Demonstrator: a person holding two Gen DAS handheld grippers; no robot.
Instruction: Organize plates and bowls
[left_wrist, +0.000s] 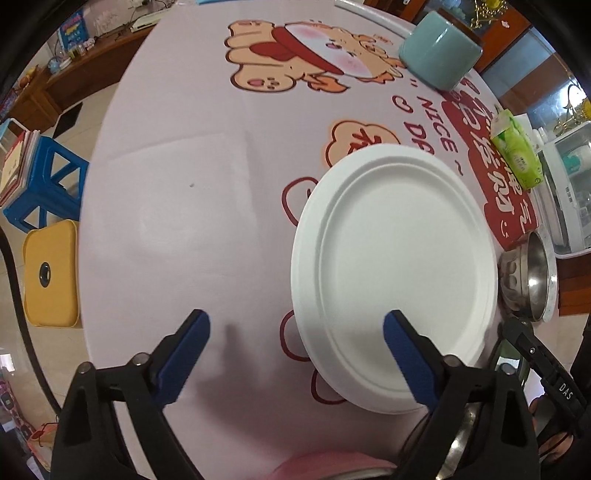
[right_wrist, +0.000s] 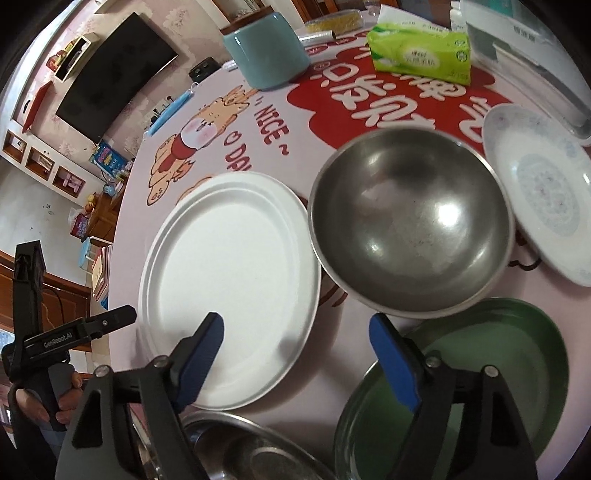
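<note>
Plates and bowls crowd your table (left_wrist: 192, 155); white plate (right_wrist: 229, 280) lies beside the steel bowl (right_wrist: 410, 229); your left gripper (left_wrist: 295, 354) straddles its rim, your right gripper (right_wrist: 295, 362) hovers alongside; both gape, holding nothing.

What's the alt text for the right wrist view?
The open right gripper hangs empty over a pink printed tablecloth, between a white plate and a green plate. Behind them sit a steel bowl, a patterned plate, a teal jar and a green tissue pack.
</note>
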